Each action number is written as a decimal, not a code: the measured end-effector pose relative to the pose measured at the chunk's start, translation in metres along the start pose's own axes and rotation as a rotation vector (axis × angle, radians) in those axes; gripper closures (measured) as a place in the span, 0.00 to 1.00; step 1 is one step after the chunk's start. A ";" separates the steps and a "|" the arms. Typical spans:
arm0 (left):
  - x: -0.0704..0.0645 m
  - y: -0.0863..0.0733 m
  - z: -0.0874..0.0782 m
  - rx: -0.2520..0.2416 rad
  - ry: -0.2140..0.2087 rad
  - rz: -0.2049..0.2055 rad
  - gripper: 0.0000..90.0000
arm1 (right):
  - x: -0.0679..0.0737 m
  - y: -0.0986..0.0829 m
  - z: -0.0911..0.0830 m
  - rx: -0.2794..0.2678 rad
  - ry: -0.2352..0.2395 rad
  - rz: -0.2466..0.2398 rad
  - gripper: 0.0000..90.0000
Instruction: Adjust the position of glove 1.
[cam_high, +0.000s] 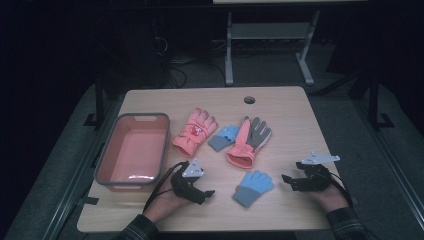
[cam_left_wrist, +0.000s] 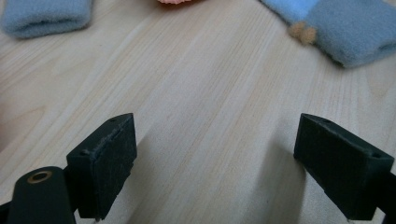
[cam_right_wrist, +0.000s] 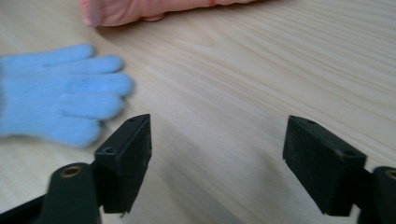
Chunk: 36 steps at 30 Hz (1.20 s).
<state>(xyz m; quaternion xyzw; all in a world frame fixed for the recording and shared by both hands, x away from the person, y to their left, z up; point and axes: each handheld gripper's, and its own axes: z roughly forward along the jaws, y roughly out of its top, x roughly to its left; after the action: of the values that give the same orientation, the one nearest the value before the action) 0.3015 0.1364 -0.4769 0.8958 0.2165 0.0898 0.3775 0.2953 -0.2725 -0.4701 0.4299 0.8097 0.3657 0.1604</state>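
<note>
Lying between both wide-open, empty tools, the blue glove (cam_high: 253, 187) sits nearer the right tool (cam_high: 289, 181), cuff toward the left tool (cam_high: 207, 194).

A pale wooden worktop (cam_high: 280, 107) with a round cable hole (cam_high: 249, 100) stands on dim grey floor (cam_high: 280, 70), and a white-legged table (cam_high: 267, 42) occupies the dark upper frame.

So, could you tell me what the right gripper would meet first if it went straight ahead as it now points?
Probably nothing soon: bare table lies ahead of the open right gripper. The blue glove sits off to one side, the pink glove's cuff farther on.
</note>
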 end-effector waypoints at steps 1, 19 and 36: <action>0.000 0.000 0.000 0.000 0.000 0.000 0.14 | -0.002 0.000 0.001 -0.003 -0.006 0.003 0.24; 0.008 0.022 -0.001 0.067 0.005 -0.062 0.15 | -0.009 -0.007 0.010 0.008 -0.045 0.008 0.15; 0.029 0.061 0.003 0.024 0.039 -0.134 0.23 | -0.007 -0.008 0.009 0.015 -0.031 -0.003 0.12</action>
<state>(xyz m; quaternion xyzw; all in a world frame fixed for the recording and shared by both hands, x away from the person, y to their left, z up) 0.3474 0.1100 -0.4354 0.8819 0.2844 0.0792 0.3676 0.3001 -0.2766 -0.4824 0.4356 0.8105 0.3525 0.1703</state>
